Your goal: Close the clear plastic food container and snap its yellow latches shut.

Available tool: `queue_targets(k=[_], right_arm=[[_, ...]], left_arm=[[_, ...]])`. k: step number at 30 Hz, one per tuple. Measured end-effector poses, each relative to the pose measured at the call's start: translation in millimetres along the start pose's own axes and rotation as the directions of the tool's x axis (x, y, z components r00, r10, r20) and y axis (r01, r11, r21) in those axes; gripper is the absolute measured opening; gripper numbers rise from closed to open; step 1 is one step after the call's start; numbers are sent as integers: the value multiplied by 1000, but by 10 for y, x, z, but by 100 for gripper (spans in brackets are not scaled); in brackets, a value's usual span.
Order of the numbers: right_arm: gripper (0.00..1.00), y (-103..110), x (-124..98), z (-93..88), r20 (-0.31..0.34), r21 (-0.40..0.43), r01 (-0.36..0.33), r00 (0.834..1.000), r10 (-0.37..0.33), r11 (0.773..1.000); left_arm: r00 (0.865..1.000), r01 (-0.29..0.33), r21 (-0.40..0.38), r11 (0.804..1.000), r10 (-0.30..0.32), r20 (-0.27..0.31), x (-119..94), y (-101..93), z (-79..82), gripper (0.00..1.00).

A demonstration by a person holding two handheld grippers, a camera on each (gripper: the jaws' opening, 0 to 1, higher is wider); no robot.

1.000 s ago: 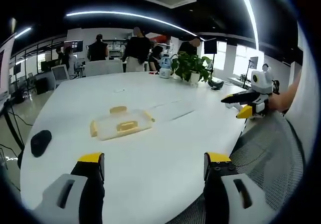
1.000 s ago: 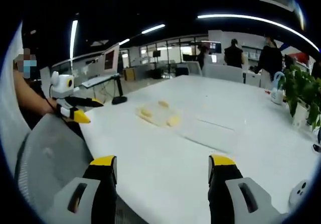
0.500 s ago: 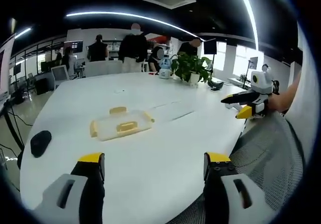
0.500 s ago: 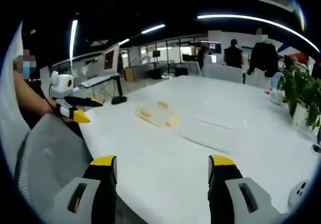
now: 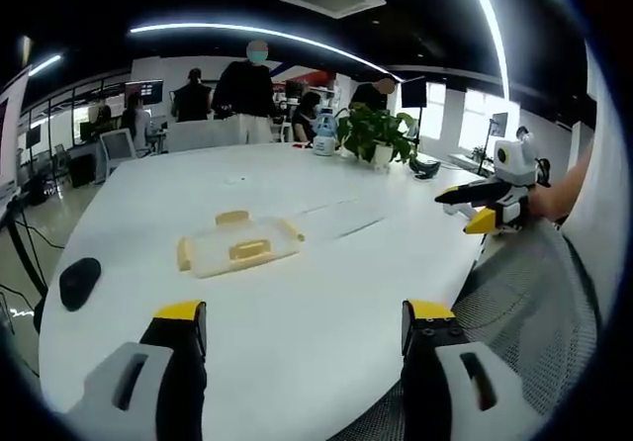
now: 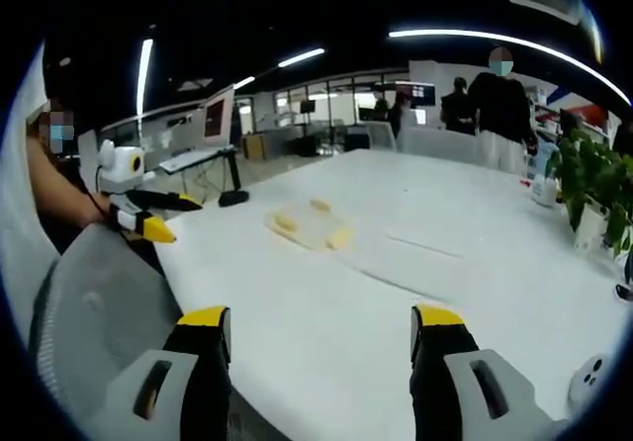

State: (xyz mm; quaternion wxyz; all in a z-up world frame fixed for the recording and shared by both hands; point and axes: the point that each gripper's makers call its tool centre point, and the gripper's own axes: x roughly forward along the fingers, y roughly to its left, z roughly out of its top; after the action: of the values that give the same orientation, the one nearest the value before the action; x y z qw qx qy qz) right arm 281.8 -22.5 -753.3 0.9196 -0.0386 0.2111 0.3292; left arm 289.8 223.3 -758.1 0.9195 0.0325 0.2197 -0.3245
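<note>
Both claws are held with jaws spread apart and nothing between them, above the near edge of the white desk [image 5: 297,303]. Ahead of the left claw [image 5: 302,327], slightly to its left and well apart from it, the clear plastic food container [image 5: 237,246] is seen lying flat on the desk, its yellow latches [image 5: 247,249] showing at the sides (whether they are snapped cannot be told). From the right claw [image 6: 321,332] the container lies ahead, to its left. A potted plant [image 5: 376,132] stands far beyond.
</note>
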Motion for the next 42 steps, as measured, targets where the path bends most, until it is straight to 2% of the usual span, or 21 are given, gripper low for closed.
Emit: queue_targets(k=[27, 42], right_arm=[[75, -2, -7, 21, 9, -1, 1, 1000, -1, 1000], [75, 26, -1, 29, 3, -12, -8, 1000, 8, 1000]], left_arm=[[1000, 8, 4, 1000, -8, -2, 3, -19, -7, 82], [1000, 3, -12, 1000, -3, 16, -8, -10, 39, 83]])
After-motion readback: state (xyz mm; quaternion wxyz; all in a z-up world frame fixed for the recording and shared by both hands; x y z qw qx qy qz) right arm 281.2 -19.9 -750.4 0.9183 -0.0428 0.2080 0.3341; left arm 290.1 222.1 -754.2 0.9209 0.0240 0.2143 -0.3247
